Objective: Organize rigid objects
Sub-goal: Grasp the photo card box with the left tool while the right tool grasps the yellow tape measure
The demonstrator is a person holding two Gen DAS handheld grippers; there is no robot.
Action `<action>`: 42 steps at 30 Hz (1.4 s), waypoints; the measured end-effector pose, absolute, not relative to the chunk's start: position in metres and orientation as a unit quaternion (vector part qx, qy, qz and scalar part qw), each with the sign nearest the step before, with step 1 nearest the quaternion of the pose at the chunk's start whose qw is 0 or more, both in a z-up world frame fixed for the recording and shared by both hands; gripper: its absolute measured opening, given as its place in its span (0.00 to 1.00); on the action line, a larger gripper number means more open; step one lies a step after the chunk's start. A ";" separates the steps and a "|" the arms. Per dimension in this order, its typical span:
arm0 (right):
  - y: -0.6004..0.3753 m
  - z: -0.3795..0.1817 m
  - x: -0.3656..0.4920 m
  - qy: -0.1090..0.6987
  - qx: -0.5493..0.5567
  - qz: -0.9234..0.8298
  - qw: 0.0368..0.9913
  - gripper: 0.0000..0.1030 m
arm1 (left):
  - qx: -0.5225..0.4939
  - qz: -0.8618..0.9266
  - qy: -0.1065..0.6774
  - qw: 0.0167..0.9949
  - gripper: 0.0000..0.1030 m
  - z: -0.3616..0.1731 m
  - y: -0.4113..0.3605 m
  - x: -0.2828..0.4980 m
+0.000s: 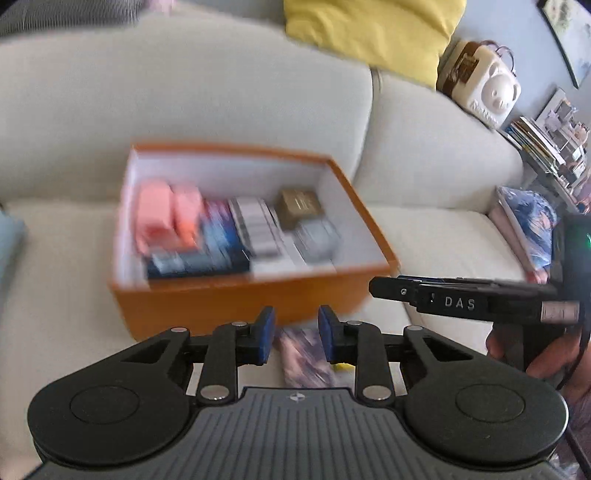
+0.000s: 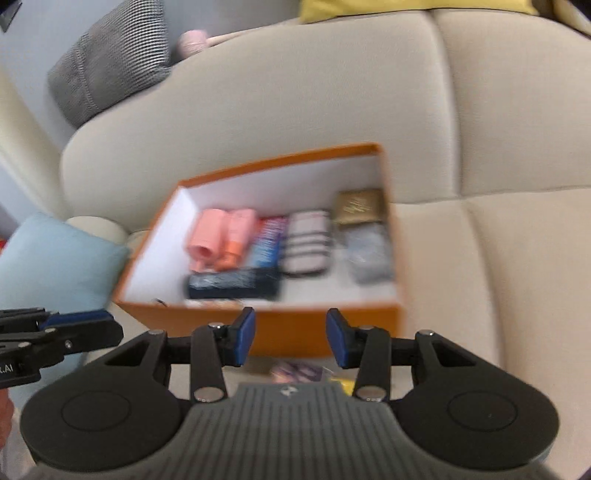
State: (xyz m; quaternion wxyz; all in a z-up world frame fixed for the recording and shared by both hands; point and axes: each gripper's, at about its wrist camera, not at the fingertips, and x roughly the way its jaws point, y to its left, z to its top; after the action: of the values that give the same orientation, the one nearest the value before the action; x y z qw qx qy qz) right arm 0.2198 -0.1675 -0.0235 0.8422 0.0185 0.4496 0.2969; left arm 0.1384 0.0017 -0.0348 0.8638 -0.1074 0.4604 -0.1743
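An orange box (image 1: 240,299) with a white inside sits on a cream sofa; it also shows in the right wrist view (image 2: 325,325). Inside lie pink tubes (image 1: 162,218), a dark blue pack (image 1: 199,264), striped white packs (image 1: 255,229), a gold box (image 1: 299,206) and a grey pack (image 1: 317,240). A purple patterned packet (image 1: 303,358) lies on the seat in front of the box. My left gripper (image 1: 296,338) is open and empty just above that packet. My right gripper (image 2: 291,339) is open and empty, before the box's front wall.
A yellow cushion (image 1: 369,29) and a white lunch bag (image 1: 480,85) rest on the sofa back. A blue patterned item (image 1: 528,225) lies at the right seat end. A light blue cushion (image 2: 51,266) and a grey checked cushion (image 2: 110,59) are on the left.
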 end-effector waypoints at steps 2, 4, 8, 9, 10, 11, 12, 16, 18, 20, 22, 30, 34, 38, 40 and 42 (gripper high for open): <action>-0.182 -0.037 0.211 0.447 0.018 0.276 0.851 0.44 | -0.127 -0.174 0.474 0.854 0.32 -0.055 -0.007 0.141; -0.195 -0.057 0.208 0.458 0.032 0.254 0.851 0.43 | -0.137 -0.167 0.487 0.846 0.32 -0.075 -0.016 0.146; -0.215 -0.092 0.208 0.487 0.088 0.226 0.839 0.42 | -0.146 -0.154 0.515 0.830 0.42 -0.109 -0.030 0.154; -0.216 -0.100 0.208 0.491 0.094 0.223 0.837 0.42 | -0.146 -0.148 0.520 0.828 0.47 -0.117 -0.032 0.155; -0.217 -0.106 0.209 0.494 0.100 0.220 0.835 0.42 | -0.146 -0.143 0.528 0.824 0.49 -0.125 -0.034 0.157; -0.215 -0.116 0.211 0.494 0.104 0.221 0.834 0.42 | -0.145 -0.136 0.538 0.819 0.49 -0.133 -0.036 0.160; -0.214 -0.121 0.212 0.494 0.109 0.222 0.833 0.42 | -0.150 -0.128 0.547 0.813 0.49 -0.141 -0.038 0.163; -0.216 -0.129 0.216 0.497 0.112 0.227 0.830 0.38 | -0.161 -0.113 0.569 0.799 0.49 -0.160 -0.043 0.170; -0.219 -0.133 0.220 0.506 0.132 0.233 0.820 0.34 | -0.160 -0.105 0.579 0.792 0.50 -0.169 -0.045 0.172; -0.222 -0.140 0.224 0.518 0.145 0.232 0.810 0.33 | -0.179 -0.104 0.582 0.786 0.58 -0.177 -0.043 0.173; -0.222 -0.148 0.228 0.532 0.156 0.231 0.800 0.32 | -0.191 -0.104 0.582 0.784 0.61 -0.181 -0.040 0.173; -0.215 -0.163 0.236 0.558 0.159 0.222 0.784 0.37 | -0.201 -0.111 0.591 0.773 0.67 -0.191 -0.035 0.179; -0.214 -0.167 0.239 0.561 0.165 0.221 0.781 0.40 | -0.192 -0.111 0.586 0.779 0.64 -0.191 -0.038 0.176; -0.215 -0.168 0.238 0.560 0.172 0.222 0.780 0.39 | -0.184 -0.102 0.588 0.781 0.59 -0.183 -0.041 0.171; -0.216 -0.165 0.236 0.555 0.170 0.222 0.784 0.36 | -0.172 -0.097 0.588 0.785 0.52 -0.178 -0.042 0.167; -0.217 -0.162 0.233 0.547 0.170 0.217 0.790 0.31 | -0.166 -0.094 0.583 0.790 0.45 -0.172 -0.040 0.160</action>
State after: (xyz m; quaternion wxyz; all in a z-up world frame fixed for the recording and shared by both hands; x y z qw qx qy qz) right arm 0.2327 -0.2174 -0.1619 0.7901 0.1705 0.5473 0.2172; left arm 0.1604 -0.0404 -0.1716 0.7899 -0.1659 0.5829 -0.0938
